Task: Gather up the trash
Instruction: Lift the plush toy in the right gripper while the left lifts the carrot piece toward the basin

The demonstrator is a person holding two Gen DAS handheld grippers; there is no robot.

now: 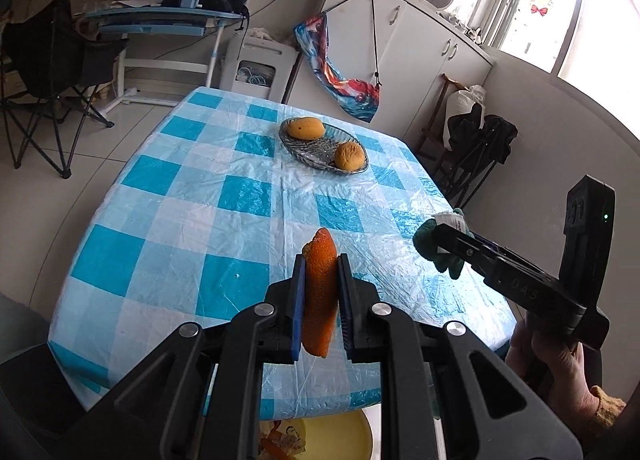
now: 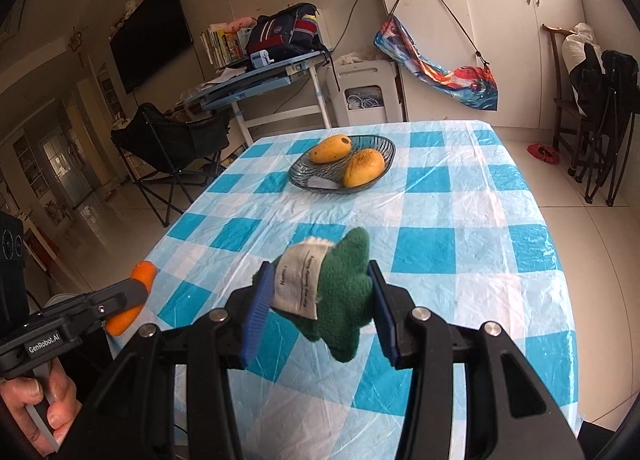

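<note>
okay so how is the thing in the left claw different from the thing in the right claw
The left claw is shut on an orange peel; the right claw is shut on a green cloth.
The orange peel is thin, stiff and stands on edge; the green cloth is bulky, soft and bunched.
The green cloth carries a white label; the orange peel is plain.
Both are held above the checked tablecloth.
</note>
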